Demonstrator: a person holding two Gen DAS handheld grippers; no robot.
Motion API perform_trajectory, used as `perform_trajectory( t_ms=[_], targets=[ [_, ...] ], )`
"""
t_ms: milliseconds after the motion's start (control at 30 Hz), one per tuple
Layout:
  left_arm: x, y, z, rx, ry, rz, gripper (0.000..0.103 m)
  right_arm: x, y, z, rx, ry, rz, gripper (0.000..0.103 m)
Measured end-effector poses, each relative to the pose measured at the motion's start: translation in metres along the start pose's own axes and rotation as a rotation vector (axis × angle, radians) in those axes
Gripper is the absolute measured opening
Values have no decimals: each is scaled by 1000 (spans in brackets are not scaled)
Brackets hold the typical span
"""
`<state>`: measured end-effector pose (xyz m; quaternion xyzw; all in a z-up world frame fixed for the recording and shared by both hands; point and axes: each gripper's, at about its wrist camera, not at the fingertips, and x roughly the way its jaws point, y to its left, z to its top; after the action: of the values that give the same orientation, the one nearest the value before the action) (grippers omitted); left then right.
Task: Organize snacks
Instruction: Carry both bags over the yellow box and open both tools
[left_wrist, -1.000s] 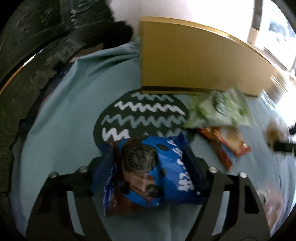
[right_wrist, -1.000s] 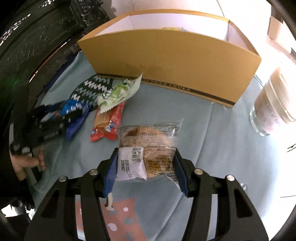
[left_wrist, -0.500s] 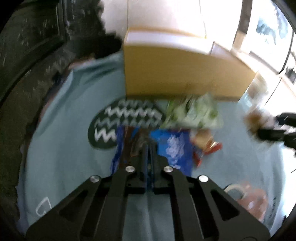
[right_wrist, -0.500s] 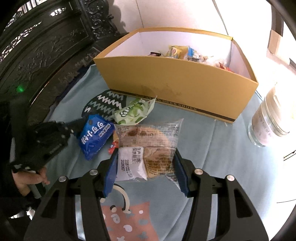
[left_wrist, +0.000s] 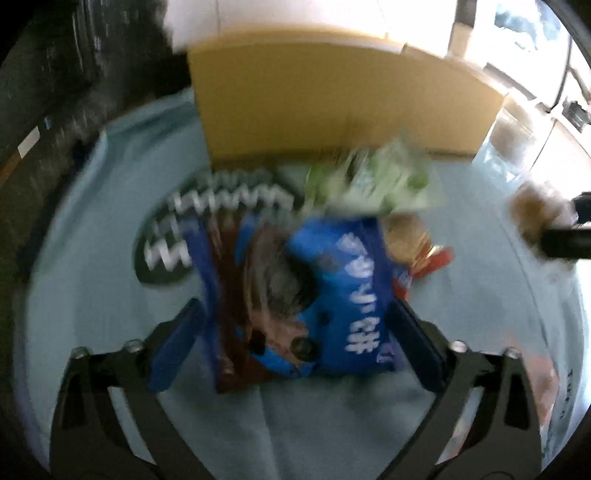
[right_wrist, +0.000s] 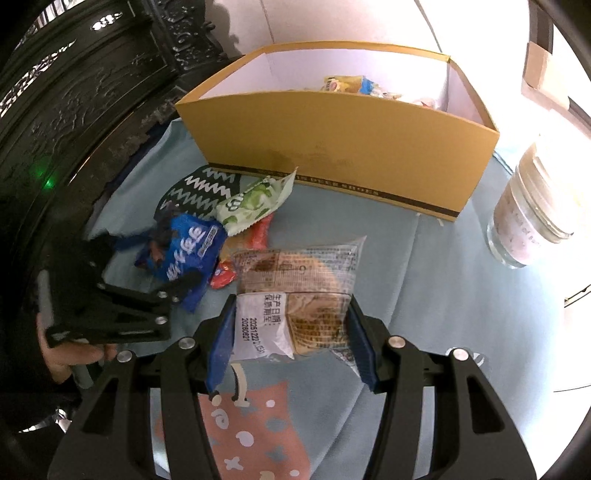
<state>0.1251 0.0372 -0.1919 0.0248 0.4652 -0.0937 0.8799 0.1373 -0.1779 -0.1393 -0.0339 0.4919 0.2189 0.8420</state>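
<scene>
Nearest the right wrist camera, the right gripper (right_wrist: 291, 343) has its blue-padded fingers (right_wrist: 221, 345) clamped on a clear plastic packet of brown pastry with a white date label (right_wrist: 295, 295), held above the pale blue tablecloth (right_wrist: 424, 295); a pink patch with white dots (right_wrist: 255, 435) is printed on the cloth below the gripper. In the left wrist view, which is motion-blurred, the left gripper (left_wrist: 295, 328) has its jaws spread, one blue pad on each side of a blue cookie packet with white lettering (left_wrist: 314, 295); whether the pads press it cannot be told. In the right wrist view the same blue packet (right_wrist: 184, 254) sits at the tip of the left gripper (right_wrist: 173, 295). Just beyond lie a red-and-orange snack packet (right_wrist: 255, 236) and, partly over it, a green-and-white snack packet (right_wrist: 255, 199). A dark oval print with white zigzag lines (right_wrist: 199, 188) marks the cloth beside them. Farther back stands an open yellow cardboard box with a white interior (right_wrist: 351, 151), with several snack packets (right_wrist: 351, 85) inside. A clear glass jar (right_wrist: 532, 214) stands on the cloth near the box's right end. Dark carved wooden furniture (right_wrist: 74, 110) fills the left background.
</scene>
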Motion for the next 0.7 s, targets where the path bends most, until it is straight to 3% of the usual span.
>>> perform_trajectory(
  t_ms=[200, 367, 700],
  targets=[
    [-13, 2, 2, -19, -69, -20, 58, 2, -6, -4, 16, 10, -7, 56],
    [-31, 18, -1, -99, -117, -24, 55, 3, -4, 0, 16, -2, 11, 56],
    [-88, 10, 2, -111, -270, -54, 54, -32, 10, 14, -13, -93, 71, 56]
  ],
)
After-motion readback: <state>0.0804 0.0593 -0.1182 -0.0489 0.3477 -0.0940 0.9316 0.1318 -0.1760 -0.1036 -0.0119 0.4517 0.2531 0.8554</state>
